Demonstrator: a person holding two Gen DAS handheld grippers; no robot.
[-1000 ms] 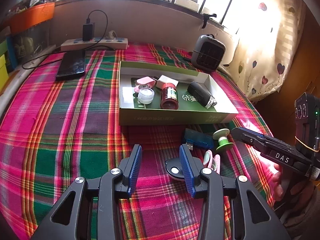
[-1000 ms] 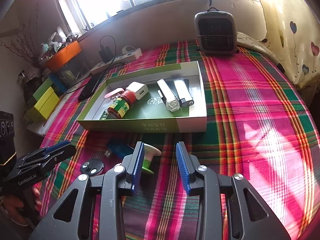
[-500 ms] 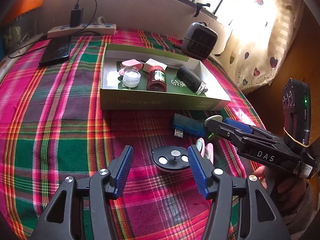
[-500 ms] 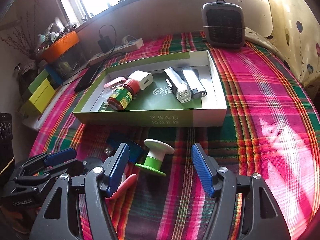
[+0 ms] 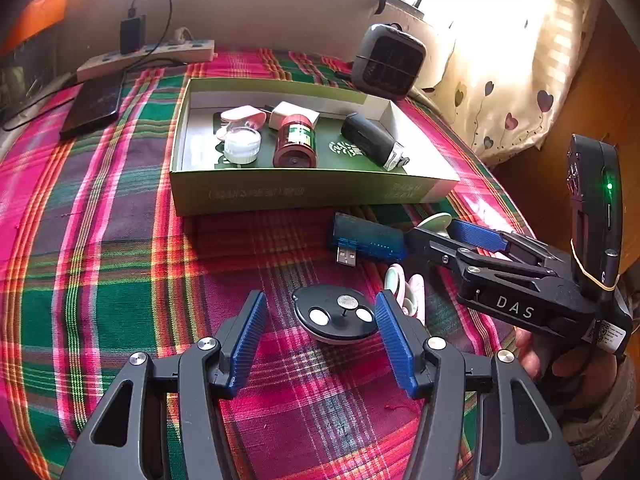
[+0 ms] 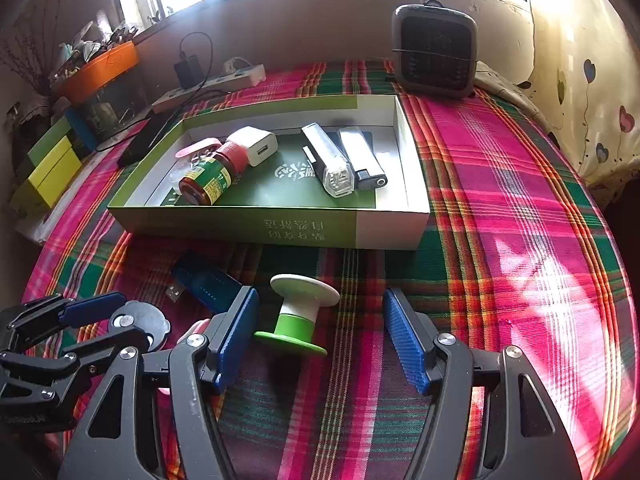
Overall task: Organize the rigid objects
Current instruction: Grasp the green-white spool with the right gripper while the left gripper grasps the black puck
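Left tongs (image 5: 322, 336): released, blue ribbed pads spread wide, angled down at the cloth in the lower middle of the left wrist view; nothing gripped.
Between the left pads: a black round disc with three silver buttons (image 5: 335, 314) lies flat on the cloth, nearer the right-hand pad and apart from the other; whether that pad touches it I cannot tell.
Right tongs (image 6: 318, 338): released, pads wide apart, tilted down in the lower middle of the right wrist view.
Between the right pads: a green-and-white plastic spool (image 6: 298, 314), tilted, close to the left-hand pad, well apart from the right-hand one.
Hand: fingers (image 5: 568, 364) of the person wrap the right tongs' handle at the right edge of the left wrist view.
Surface: pink, green and red plaid cloth (image 5: 100, 264) over the desk.
Box: shallow green-and-white cardboard tray (image 6: 280, 230), upper middle, just beyond the loose pieces.
In the box: red-lidded jar on its side (image 6: 210, 178), white charger cube (image 6: 256, 146), clear-ended stick (image 6: 328, 160), silver lighter (image 6: 362, 158), pink case (image 5: 242, 116), white cap (image 5: 241, 145).
Loose on the cloth: blue translucent USB stick (image 5: 366, 240) between box and tongs; a pale pink object (image 5: 404, 288) just right of the disc.
Behind: grey fan heater (image 6: 436, 52), white power strip (image 5: 148, 56), black phone (image 5: 94, 104).
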